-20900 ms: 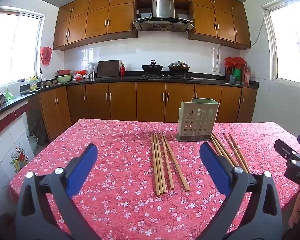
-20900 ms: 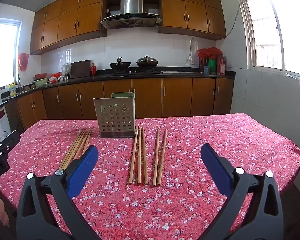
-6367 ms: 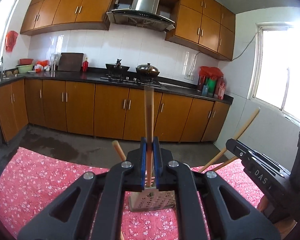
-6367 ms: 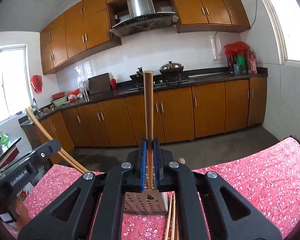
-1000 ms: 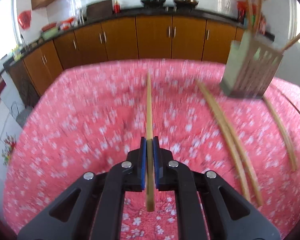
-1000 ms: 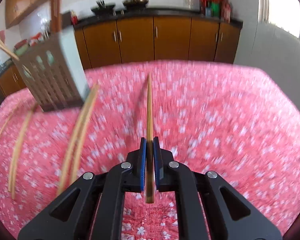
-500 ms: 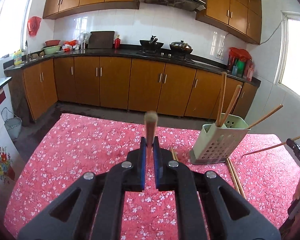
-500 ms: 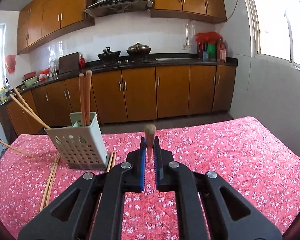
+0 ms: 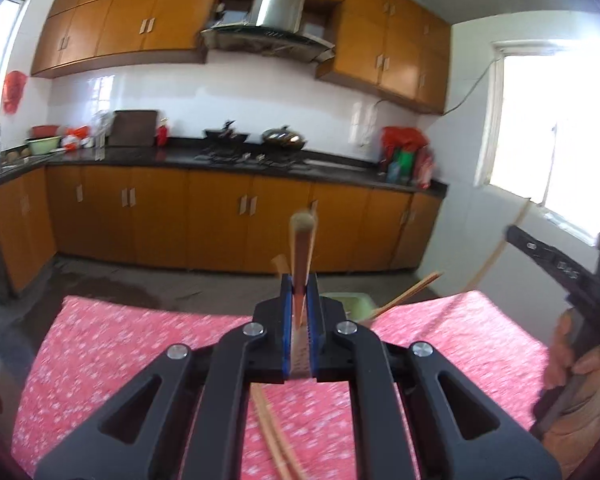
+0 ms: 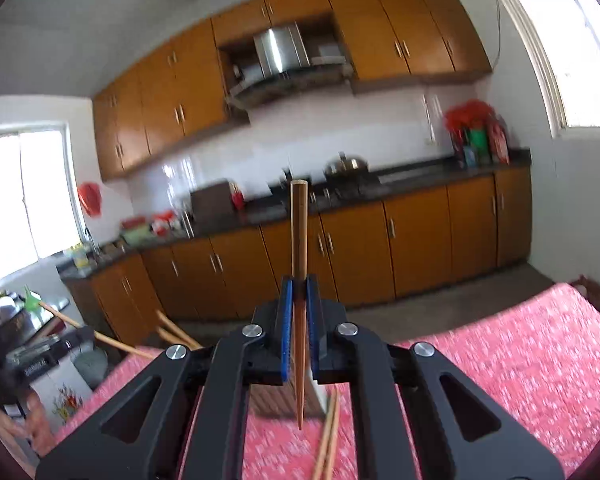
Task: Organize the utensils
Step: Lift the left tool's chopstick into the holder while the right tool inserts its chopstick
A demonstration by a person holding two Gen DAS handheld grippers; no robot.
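My left gripper (image 9: 300, 280) is shut on a wooden chopstick (image 9: 301, 240) that points away from the camera, high above the table. Just behind its fingers the pale green utensil holder (image 9: 352, 300) shows only its rim, with chopsticks (image 9: 408, 294) leaning out of it. My right gripper (image 10: 299, 284) is shut on another chopstick (image 10: 299, 240), upright, its thin tip hanging below the pads. The holder (image 10: 316, 394) is mostly hidden behind the right fingers. Loose chopsticks (image 9: 274, 436) lie on the red floral tablecloth (image 9: 112, 344); two more (image 10: 329, 436) lie under the right gripper.
The other gripper and a hand (image 9: 572, 344) are at the right edge of the left wrist view; likewise at the left edge (image 10: 24, 356) of the right wrist view. Kitchen cabinets (image 9: 220, 220) and a counter lie beyond the table's far edge.
Both grippers have risen and tipped up with their chopsticks; the view went from the tablecloth to the cabinets. The holder now sits behind the fingers in each view.
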